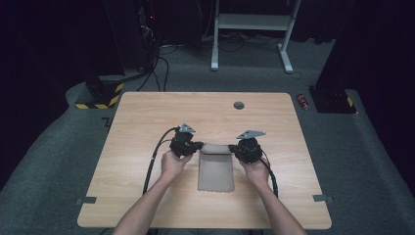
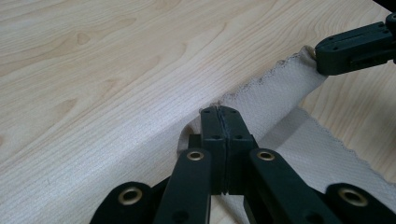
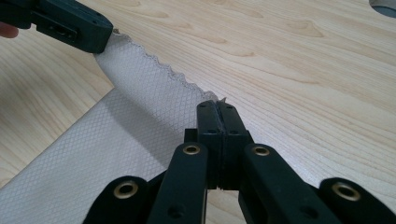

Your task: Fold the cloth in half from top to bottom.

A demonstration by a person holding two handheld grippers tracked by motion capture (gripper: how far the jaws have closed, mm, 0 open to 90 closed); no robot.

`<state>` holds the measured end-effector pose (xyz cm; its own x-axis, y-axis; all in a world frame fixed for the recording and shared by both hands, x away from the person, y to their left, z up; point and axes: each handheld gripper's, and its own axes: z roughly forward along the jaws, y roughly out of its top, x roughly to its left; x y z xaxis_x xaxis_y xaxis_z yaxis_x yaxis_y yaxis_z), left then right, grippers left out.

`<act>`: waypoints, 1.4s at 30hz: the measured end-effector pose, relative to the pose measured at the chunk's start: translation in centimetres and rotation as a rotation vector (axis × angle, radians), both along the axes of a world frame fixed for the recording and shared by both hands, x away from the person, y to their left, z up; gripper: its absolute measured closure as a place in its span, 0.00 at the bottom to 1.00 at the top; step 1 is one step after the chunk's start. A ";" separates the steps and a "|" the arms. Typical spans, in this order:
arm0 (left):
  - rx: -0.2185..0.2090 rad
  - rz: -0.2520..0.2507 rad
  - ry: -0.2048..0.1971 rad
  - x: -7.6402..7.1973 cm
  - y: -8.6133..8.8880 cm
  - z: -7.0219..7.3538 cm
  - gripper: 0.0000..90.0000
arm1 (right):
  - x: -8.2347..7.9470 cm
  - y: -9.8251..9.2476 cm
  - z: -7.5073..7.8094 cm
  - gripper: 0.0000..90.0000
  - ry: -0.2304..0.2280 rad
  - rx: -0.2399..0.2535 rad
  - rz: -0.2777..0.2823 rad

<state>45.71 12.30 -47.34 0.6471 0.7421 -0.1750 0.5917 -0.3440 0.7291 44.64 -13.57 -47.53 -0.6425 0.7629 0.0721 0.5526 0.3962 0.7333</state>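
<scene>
cloth: beige, scalloped edge, flat near the middle of the table, far edge lifted and folding toward the person
left gripper: jaws pressed together on the cloth's far left corner
right gripper: jaws clamped on the far right corner
table: pale wood grain, round grey cap near the far edge
floor: grey carpet, tape marks by the near corners
room: dark; white frame legs, cables, yellow-black striped base, red can

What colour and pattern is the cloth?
Beige cloth with a fine diamond weave and scalloped edge, clearest in the right gripper view.
</scene>
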 end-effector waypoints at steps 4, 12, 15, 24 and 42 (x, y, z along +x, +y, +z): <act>-0.010 0.000 -0.006 -0.2 0.2 0.1 0.99 | -0.2 0.0 0.2 1.00 -0.006 0.005 0.009; -0.019 -0.004 -0.020 -0.7 0.4 0.4 0.99 | -0.6 -0.1 0.4 1.00 -0.009 0.018 0.016; -0.019 -0.008 -0.024 -0.9 0.4 0.5 0.99 | -0.8 -0.2 0.5 1.00 -0.007 0.023 0.018; -0.030 -0.018 -0.043 -1.4 0.6 0.9 0.99 | -1.3 -0.4 0.9 1.00 -0.016 0.039 0.024; -0.056 -0.021 -0.048 -2.5 1.0 0.9 0.99 | -2.4 -0.5 1.3 1.00 -0.029 0.058 0.050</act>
